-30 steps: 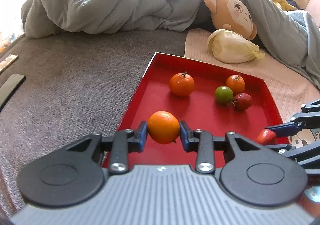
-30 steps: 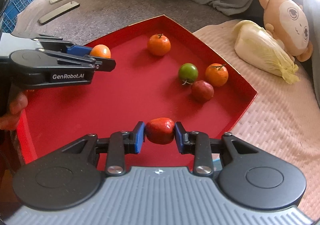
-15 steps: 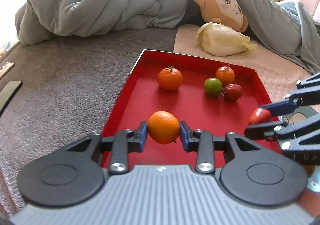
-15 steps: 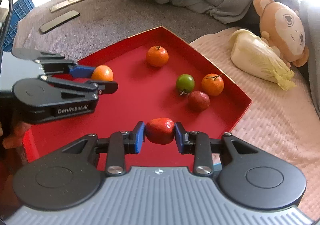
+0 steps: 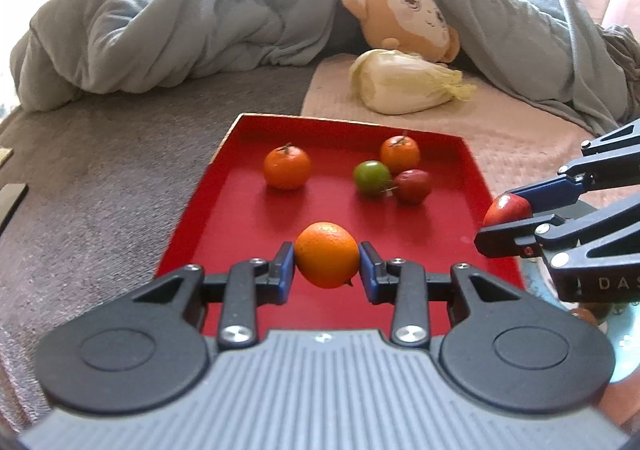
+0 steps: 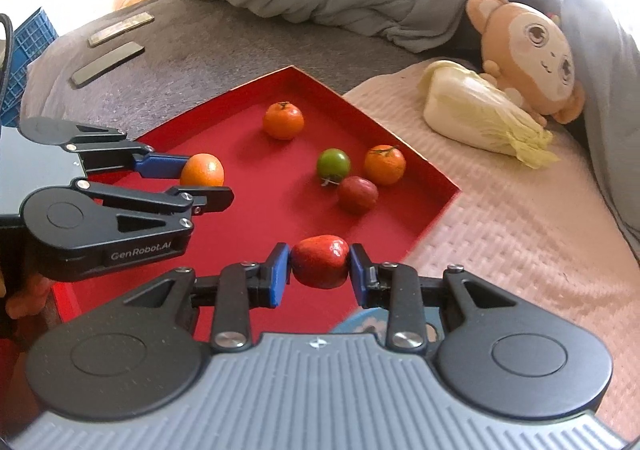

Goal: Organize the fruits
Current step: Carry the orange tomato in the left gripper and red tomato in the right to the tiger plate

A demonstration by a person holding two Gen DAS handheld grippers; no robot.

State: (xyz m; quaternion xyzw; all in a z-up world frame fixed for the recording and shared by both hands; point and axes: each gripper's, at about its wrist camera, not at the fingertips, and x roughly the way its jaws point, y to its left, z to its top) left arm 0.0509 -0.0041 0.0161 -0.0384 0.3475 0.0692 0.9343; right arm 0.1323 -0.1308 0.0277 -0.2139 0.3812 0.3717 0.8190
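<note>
Left wrist view has the left gripper [image 5: 327,265] pinching an orange [image 5: 327,265] over the red tray [image 5: 224,186]; right gripper [image 6: 319,267] fingers clamp a red fruit [image 6: 319,261] above the tray's near edge.

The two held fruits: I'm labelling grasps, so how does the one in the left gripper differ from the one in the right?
The left gripper holds an orange fruit, matte and dimpled; the right gripper holds a red fruit, smooth and glossy. The orange fruit looks rounder, the red fruit more squat. Both are pinched at their sides between blue pads, above the red tray.
</note>
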